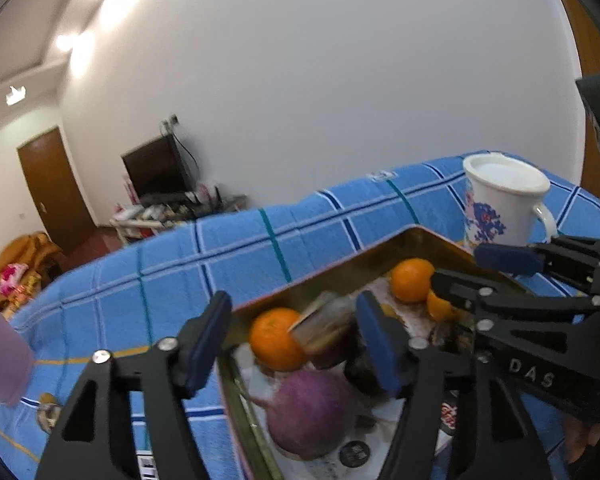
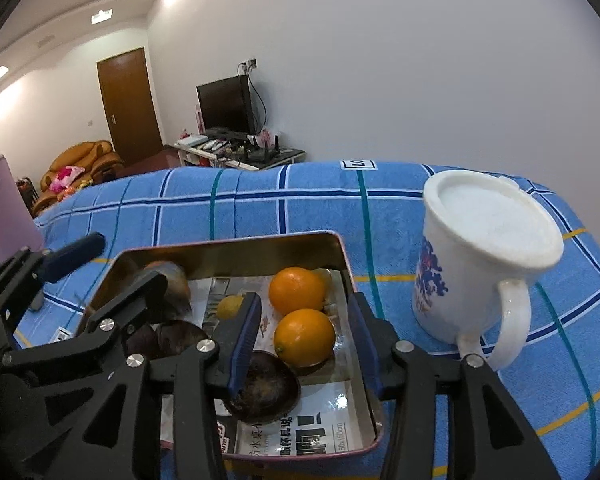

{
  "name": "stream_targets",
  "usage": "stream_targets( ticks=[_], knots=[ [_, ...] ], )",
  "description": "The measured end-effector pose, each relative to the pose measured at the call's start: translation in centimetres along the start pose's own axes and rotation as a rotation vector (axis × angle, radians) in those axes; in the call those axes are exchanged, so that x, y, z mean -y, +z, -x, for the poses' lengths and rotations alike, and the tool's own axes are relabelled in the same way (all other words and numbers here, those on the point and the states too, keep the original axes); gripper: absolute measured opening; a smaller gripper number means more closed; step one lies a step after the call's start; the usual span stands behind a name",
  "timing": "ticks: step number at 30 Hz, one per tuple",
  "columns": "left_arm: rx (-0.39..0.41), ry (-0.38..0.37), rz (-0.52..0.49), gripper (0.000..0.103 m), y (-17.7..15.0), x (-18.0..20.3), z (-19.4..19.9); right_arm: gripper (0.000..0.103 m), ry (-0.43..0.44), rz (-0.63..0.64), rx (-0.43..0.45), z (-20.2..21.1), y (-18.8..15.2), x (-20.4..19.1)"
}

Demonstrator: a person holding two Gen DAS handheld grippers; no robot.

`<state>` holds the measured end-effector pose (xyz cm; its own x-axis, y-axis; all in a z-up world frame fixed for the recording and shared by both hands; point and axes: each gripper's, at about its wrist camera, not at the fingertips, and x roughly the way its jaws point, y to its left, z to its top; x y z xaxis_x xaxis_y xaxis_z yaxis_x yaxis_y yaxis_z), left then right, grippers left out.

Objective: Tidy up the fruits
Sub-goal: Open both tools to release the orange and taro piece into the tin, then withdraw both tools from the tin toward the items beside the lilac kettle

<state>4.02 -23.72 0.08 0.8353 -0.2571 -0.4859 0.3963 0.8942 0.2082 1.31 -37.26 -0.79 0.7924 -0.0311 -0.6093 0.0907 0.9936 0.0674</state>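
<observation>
I see a shiny metal tin (image 2: 236,254) lined with printed paper (image 2: 324,432). It sits on woven cloth (image 2: 260,208), beside a glossy ceramic mug (image 2: 452,280).

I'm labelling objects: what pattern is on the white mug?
A blue and pink floral-looking print on the mug's white side, clearest in the right wrist view.

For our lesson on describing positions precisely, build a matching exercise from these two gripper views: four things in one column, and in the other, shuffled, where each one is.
Things
1. oranges
2. white mug
3. tin tray
4. pink cup

Places
A. on the blue checked cloth, holding fruit
B. inside the tray, on newspaper
C. at the far left edge of the view
D. outside the tray, to its right

Pairs: 1-B, 2-D, 3-A, 4-C
</observation>
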Motion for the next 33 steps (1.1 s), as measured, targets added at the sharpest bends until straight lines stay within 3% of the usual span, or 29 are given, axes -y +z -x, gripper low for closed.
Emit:
stream_targets(
  ticks=[2,6,9,13,22,33],
  knots=[
    [0.011,0.019,-0.005,0.075,0.1,0.0,0.3,0.048,0.000,-0.003,0.012,0.3,0.0,0.1],
    [0.017,0.042,0.069,0.103,0.1,-1.4,0.6,0.048,-0.007,-0.018,0.059,1.5,-0.1,0.6],
    [0.025,-0.004,0.145,0.103,0.2,-2.8,1.0,0.062,0.013,-0.068,0.123,2.9,-0.1,1.3],
    [0.037,0.001,0.142,0.103,0.1,-3.1,1.5,0.080,-0.022,-0.082,0.252,5.1,-0.1,1.1],
    [0.104,0.070,0.180,0.103,-0.9,-4.1,2.6,0.080,-0.094,-0.108,0.470,8.0,-1.2,0.0],
    [0.118,0.081,0.173,0.103,-2.4,-4.1,3.6,0.080,-0.109,-0.111,0.525,10.1,-2.2,-0.9]
  ],
)
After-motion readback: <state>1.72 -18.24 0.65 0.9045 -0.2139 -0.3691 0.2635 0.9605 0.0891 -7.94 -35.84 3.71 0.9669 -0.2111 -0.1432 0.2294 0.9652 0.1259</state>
